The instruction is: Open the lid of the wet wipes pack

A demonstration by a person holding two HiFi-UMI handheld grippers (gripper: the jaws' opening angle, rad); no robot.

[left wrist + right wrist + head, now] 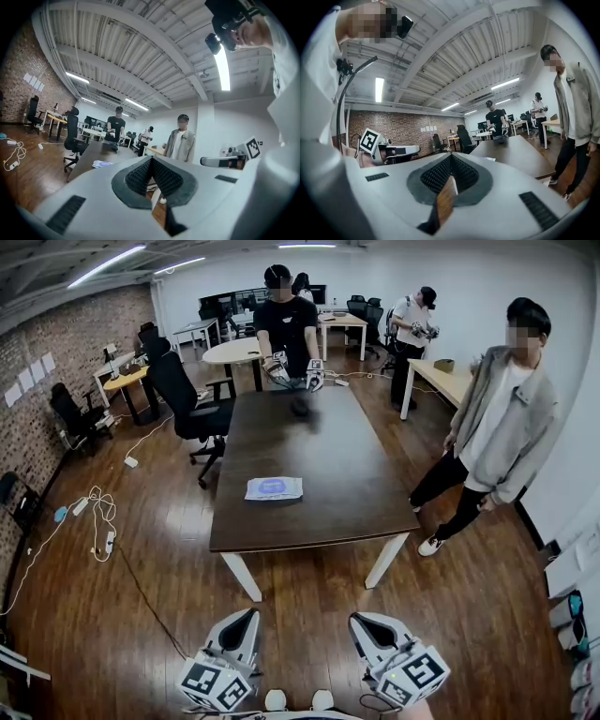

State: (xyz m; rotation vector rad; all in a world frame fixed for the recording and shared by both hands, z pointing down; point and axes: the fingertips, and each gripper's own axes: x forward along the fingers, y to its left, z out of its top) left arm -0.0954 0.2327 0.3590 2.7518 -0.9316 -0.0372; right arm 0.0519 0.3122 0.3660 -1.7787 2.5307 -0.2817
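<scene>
1. The floor (pixel 112 615) is the biggest thing here. It's glossy brown wood planks, with white cables (pixel 98 517) lying loose on it left of the table.
2. The table (pixel 319 446) has a long, dark brown, matte rectangular top on slanted white legs. Its long side runs away from the camera.
3. There are two people around it. A person in a grey jacket (pixel 502 418) stands just off the right side, and a person in a black T-shirt (pixel 286 329) is at the far end.
4. The left gripper (pixel 246 617) and right gripper (pixel 366 620) are pale grey smooth plastic shells. Each has a cube with black-and-white square markers. They sit low in the head view, over the floor and well short of the table. In each gripper's own view the black ribbed pads are pressed together at the tips, with nothing between them and nothing touched.
5. The wet wipes pack (pixel 273 488) is the smallest thing. It's a flat, soft-looking white rectangle with a blue oval patch on top.
   - It lies face up on the table near the near end, a bit left of the middle, well apart from both grippers.
   - Its long axis runs across the table, roughly along the near edge with a slight tilt.
   - It's too small to tell which side the lid hinges on.
</scene>
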